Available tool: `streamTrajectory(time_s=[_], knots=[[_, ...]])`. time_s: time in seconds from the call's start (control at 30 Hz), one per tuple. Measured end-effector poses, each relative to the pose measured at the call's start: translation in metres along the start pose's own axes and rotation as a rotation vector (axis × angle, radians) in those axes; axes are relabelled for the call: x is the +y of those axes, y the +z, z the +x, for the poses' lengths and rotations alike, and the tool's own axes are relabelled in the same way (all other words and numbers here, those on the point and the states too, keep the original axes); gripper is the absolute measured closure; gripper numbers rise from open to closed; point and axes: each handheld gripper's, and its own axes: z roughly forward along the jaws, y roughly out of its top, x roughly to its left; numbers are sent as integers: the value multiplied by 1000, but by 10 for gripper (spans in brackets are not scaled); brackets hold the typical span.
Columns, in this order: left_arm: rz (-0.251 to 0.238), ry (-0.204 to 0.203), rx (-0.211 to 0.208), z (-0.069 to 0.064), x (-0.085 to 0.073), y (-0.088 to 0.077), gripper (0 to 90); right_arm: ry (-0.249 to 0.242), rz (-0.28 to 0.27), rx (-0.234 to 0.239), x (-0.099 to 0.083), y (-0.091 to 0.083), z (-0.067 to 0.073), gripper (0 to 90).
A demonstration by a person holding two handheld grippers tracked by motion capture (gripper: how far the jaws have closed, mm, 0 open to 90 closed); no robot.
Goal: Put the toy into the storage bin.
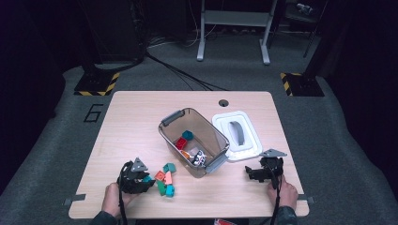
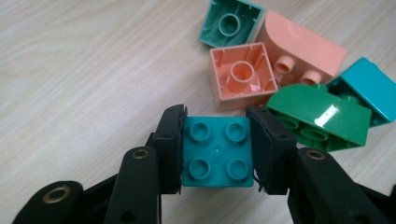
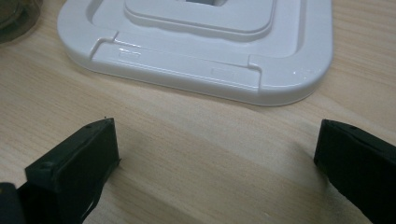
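Dark carpet and cables surrounded the pale wooden table (image 1: 141,112), seen whole from the high view. Near its front left corner the left gripper (image 2: 217,149) was clenched on a teal four-stud brick (image 2: 217,151), both black pads pressed flat against its sides, studs facing the camera. That grasp was plain in the left gripper view; from above, the brick was just a teal speck (image 1: 148,178) under the gripper (image 1: 141,178). Just past the jaws lay a green curved brick (image 2: 322,114), touching a salmon hollow brick (image 2: 240,77) turned underside up; beyond them sat a salmon rounded brick (image 2: 303,46), a small green hollow brick (image 2: 231,21) and a turquoise brick (image 2: 369,88), all bunched together along the front edge.

Near the front right corner the right gripper (image 1: 258,173) stood released, its jaws wide apart over bare wood in the right gripper view (image 3: 215,158). Beyond them lay a white lid (image 3: 280,79); the high view showed its grey handle (image 1: 236,132) and, mid-table beside it, a clear bin (image 1: 211,131) with more bricks inside.
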Motion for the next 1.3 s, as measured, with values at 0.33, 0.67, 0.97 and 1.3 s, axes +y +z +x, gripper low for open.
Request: streamTrajectory(time_s=[0.33, 0.67, 0.97, 1.3], knots=[[-27, -9, 11, 9, 13, -9, 588, 1, 0, 0, 0, 0, 0, 0], [-66, 10, 33, 17, 37, -21, 588, -5, -1, -1, 0, 0, 0, 0], [-88, 21, 41, 23, 53, -33, 588, -5, -2, -1, 0, 0, 0, 0], [-126, 32, 58, 31, 77, -50, 588, -5, -2, 0, 0, 0, 0, 0]])
